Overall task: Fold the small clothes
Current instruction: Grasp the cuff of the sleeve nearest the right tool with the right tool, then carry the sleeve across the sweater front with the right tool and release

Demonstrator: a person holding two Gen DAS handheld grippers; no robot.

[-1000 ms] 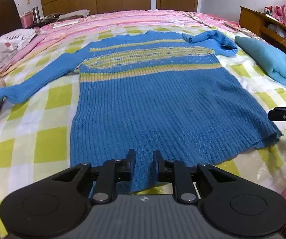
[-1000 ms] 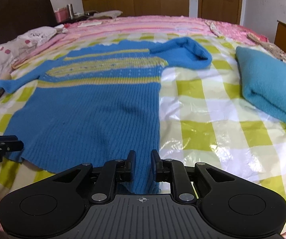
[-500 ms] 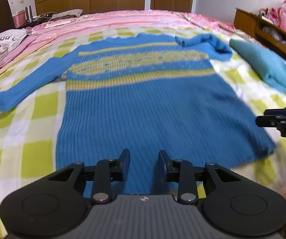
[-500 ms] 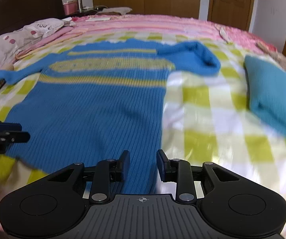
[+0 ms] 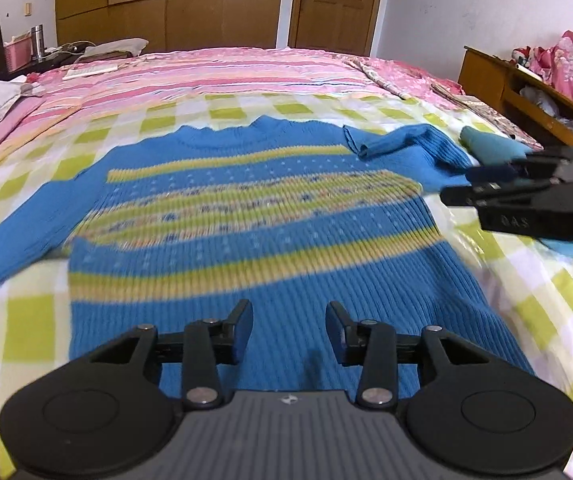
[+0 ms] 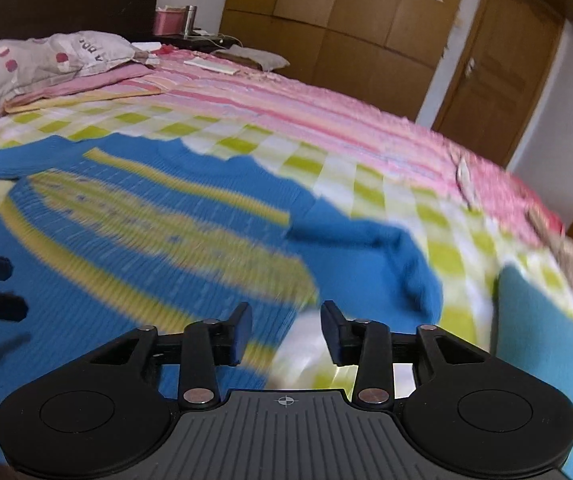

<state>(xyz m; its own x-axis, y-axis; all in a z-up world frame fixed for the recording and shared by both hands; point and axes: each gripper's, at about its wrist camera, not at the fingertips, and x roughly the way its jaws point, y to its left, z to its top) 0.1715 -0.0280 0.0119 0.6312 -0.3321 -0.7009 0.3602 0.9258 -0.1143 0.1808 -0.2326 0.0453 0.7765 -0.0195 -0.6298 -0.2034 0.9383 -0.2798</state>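
Seemingly blurred, checked bedcover meets pink bedding before wooden wardrobes.

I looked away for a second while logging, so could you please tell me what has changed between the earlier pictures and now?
Both grippers let go of the blue sweater's bottom hem and moved up over it toward the chest stripes. The left gripper and right gripper are opening, with nothing between the fingers. The right view has also tilted. The sweater stays flat on the checked bed cover, one sleeve folded in, and the folded teal garment is unmoved.
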